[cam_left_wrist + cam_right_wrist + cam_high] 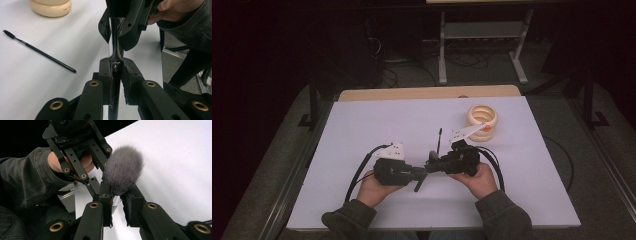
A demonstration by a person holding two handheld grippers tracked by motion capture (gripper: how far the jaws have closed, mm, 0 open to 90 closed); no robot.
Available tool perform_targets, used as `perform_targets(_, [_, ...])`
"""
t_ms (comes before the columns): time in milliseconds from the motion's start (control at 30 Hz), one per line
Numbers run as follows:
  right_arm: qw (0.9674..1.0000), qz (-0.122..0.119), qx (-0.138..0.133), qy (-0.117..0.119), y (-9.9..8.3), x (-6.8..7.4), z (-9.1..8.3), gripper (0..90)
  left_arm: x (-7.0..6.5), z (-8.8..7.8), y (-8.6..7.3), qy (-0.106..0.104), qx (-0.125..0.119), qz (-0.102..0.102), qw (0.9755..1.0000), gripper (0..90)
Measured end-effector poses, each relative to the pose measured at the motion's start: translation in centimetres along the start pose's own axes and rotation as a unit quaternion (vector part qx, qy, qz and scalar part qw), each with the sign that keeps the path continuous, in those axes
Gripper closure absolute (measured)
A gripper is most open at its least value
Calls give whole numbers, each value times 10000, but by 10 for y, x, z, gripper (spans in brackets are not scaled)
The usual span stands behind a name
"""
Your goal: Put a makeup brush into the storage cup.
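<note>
Nearest to us, at the table's (362, 125) front edge, our two hands hold the grippers tip to tip just above the white top, and a makeup brush (115, 50) is passed between them. From the left gripper view we see the left gripper (115, 72) clamped narrow on the brush's black handle, right where the shiny silver ferrule begins; the ferrule runs up and away into the right gripper, whose pads close around its upper part. That view hides the bristles. The right gripper view supplies them: the right gripper (117, 197) has its jaws drawn in on the silver ferrule, and a full, soft grey-purple tuft of hair fans out just past the pads, towards the left gripper beyond. From above, the brush is little more than a dark stub between the two black bodies, with its handle end poking out below the left gripper. Farther out, a thin black eyeliner brush (439, 141) lies loose on the table, apart from both grippers. Beyond it, near the far right corner, stands a cream ribbed holder (482, 122), upright and round.
</note>
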State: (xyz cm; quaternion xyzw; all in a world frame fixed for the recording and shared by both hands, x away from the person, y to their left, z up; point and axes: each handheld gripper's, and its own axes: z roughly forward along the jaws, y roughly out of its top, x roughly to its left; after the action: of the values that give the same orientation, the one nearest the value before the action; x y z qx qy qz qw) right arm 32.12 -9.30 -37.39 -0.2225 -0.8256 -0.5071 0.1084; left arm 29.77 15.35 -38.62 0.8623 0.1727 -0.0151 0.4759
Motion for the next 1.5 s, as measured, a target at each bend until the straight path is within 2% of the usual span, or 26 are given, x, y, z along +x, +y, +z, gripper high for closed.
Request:
perform_targets(200, [9998, -102, 96, -165, 0, 4, -3, 771, -1, -3, -8, 231, 149, 44, 9996, 695])
perform_targets(400, [9993, -85, 124, -328, 0, 3, -11, 772, -2, -11, -21, 338, 118, -68, 9993, 665])
perform_targets(633, [9984, -81, 129, -553, -1, -1, -22, 772, -6, -15, -30, 470, 287, 13, 9985, 649])
perform_targets(767, [9979, -13, 64, -644, 0, -2, -31, 773, -6, -20, -32, 530, 268, 33, 9982, 637])
perform_targets(900, [9972, -21, 51, -752, 3, -4, -39, 773, -5, -25, -34, 589, 228, -29, 9980, 627])
perform_targets(1067, [9957, 12, 9, -922, 9, -5, -53, 773, -4, -27, -36, 701, 300, 53, 9971, 611])
perform_targets(1300, [9932, 13, -106, -1155, 20, -7, -72, 773, -2, -31, -38, 809, 281, 8, 9963, 583])
perform_targets(1500, [9916, 26, -80, -1292, 23, -11, -80, 773, 0, -33, -39, 868, 311, -51, 9957, 557])
